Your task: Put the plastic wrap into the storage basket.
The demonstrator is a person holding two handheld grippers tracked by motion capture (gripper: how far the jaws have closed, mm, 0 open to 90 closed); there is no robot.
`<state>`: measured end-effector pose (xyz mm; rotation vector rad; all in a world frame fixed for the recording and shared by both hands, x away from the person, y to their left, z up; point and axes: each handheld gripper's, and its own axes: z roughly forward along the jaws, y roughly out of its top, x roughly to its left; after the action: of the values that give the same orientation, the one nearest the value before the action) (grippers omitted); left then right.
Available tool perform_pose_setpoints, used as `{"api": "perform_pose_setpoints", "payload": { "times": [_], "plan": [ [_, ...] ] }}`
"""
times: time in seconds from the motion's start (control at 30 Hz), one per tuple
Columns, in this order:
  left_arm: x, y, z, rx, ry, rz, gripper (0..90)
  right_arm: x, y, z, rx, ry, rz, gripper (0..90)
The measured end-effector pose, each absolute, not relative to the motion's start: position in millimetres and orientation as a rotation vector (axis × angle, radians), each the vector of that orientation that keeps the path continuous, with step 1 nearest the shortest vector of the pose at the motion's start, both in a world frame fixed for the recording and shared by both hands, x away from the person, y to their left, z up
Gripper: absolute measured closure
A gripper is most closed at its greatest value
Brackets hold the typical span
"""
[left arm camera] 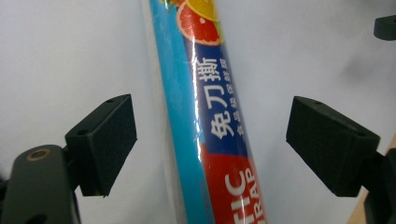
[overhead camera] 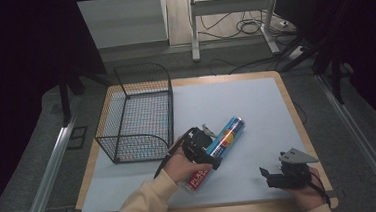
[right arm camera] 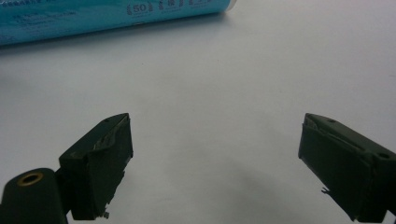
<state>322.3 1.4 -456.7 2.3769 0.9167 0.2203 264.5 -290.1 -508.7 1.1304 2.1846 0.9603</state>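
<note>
We are holding the left gripper (left arm camera: 210, 140) over a glossy cylindrical roll of plastic wrap (overhead camera: 222, 146), its blue, red and citrus-printed film lying on the matte pale sheet (overhead camera: 236, 102) covering the wooden table (overhead camera: 288, 99). The foam-faced pads (left arm camera: 105, 140) are standing apart on either side of it, not touching. The right gripper (right arm camera: 215, 163) is resting spread open nearby. A black wire-mesh basket (overhead camera: 136, 114) is sitting to the left.
</note>
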Motion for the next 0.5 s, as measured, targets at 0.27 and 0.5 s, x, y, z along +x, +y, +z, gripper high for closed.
{"api": "perform_pose_setpoints", "payload": {
  "times": [0.27, 0.5],
  "plan": [
    [334, -15, -466, 2.412, 0.927, 0.205, 15.5, 265, -291, -509, 1.132, 2.186, 0.958, 10.3],
    [345, -26, -474, 2.444, 0.937, 0.182, 14.6, 265, -291, -509, 1.13, 2.184, 0.955, 10.4]
  ]
}}
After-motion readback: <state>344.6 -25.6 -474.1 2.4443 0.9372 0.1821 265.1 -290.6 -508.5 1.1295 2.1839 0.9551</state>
